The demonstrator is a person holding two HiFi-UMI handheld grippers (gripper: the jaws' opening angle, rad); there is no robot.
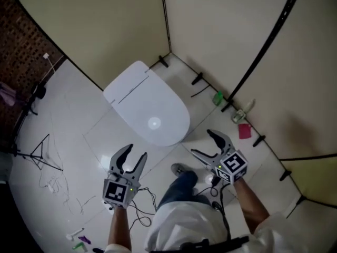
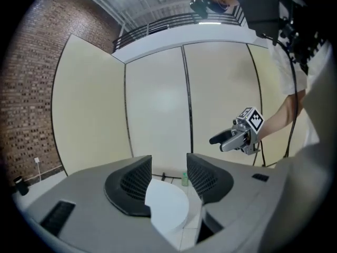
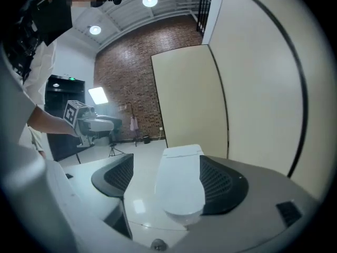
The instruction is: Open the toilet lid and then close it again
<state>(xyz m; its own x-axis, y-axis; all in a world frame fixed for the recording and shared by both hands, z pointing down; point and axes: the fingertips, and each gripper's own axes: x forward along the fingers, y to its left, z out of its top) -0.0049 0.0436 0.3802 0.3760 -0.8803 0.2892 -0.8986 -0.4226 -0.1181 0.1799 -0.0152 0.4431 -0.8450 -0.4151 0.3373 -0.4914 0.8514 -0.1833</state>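
Note:
The white toilet [image 1: 150,107] stands in a corner of beige panels, its lid [image 1: 158,112] down flat. Both grippers hover in front of its front end, apart from it. My left gripper [image 1: 136,152] is open and empty just short of the bowl's front left. My right gripper [image 1: 202,143] is open and empty at the front right. In the left gripper view the lid's front [image 2: 166,207] shows between the jaws, with the right gripper [image 2: 218,143] off to the right. In the right gripper view the toilet [image 3: 181,181] fills the gap between the jaws; the left gripper [image 3: 113,123] is at left.
Beige partition walls [image 1: 126,20] close in behind and to the right. A green bottle [image 1: 218,97], a clear bottle [image 1: 242,111] and a pink item [image 1: 245,130] lie along the right wall. A tripod [image 1: 42,154] and loose cables [image 1: 55,183] are at left. The person's shoe [image 1: 181,169] is near the bowl.

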